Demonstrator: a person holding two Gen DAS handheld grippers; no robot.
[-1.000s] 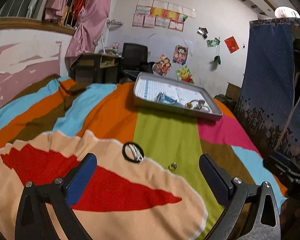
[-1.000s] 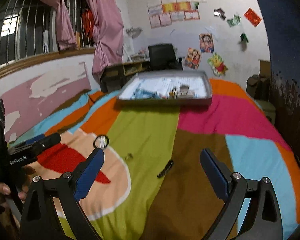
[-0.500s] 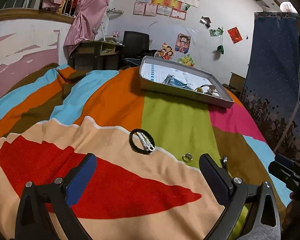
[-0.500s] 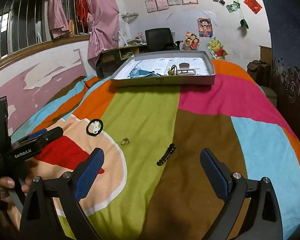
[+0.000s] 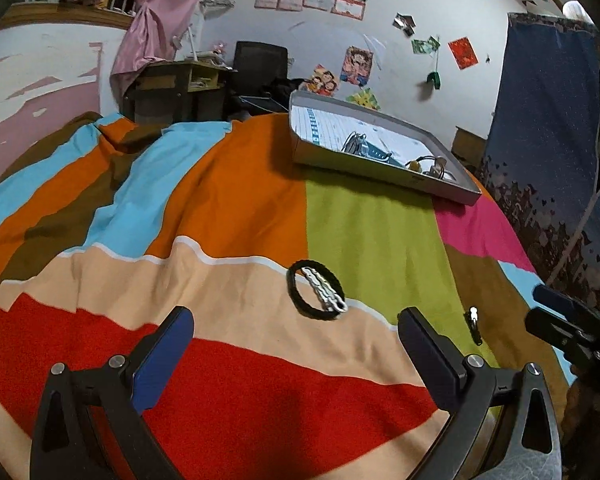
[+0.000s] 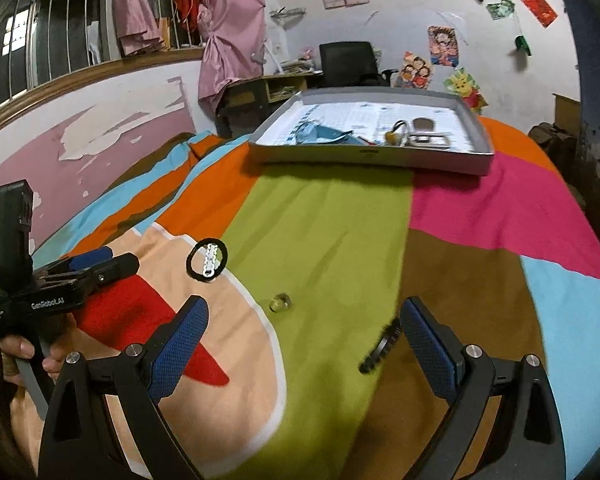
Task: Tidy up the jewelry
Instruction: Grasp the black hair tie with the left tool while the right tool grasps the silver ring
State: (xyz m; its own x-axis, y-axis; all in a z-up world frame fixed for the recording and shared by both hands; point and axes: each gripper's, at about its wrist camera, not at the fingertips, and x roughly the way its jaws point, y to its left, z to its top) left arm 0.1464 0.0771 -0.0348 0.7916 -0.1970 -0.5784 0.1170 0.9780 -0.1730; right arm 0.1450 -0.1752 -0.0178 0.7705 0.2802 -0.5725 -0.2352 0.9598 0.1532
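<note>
Jewelry lies loose on a striped bedspread (image 6: 332,216), some already in the grey tray (image 6: 364,158) at the far end. Left to right, with the tray as landmark: left gripper (image 5: 296,354) hovers well short of the tray, fingers spread wide, holding nothing. Just ahead of it, nearer the tray, a black hair tie (image 5: 316,294) with a silver clip (image 5: 325,290) lying across it. Right of that, also well short of the tray, a small ring (image 6: 281,302). Further right a dark beaded strand (image 6: 380,346), touching or just beside the right gripper's right fingertip, cannot tell which. Right gripper (image 6: 302,354) is likewise fully open and empty, low over the cloth. Inside the tray: blue item, yellowish piece, a few metal bits, too small to name.

Risks: soft bedding gives under pressure, so fingers may pinch cloth with the piece or push the ring into a fold. Ring is tiny and could slip out mid-carry. Clip sits loose on the hair tie, so lifting one may drop the other. Both grippers work close together near the same pieces; collision likely if they reach at once.
</note>
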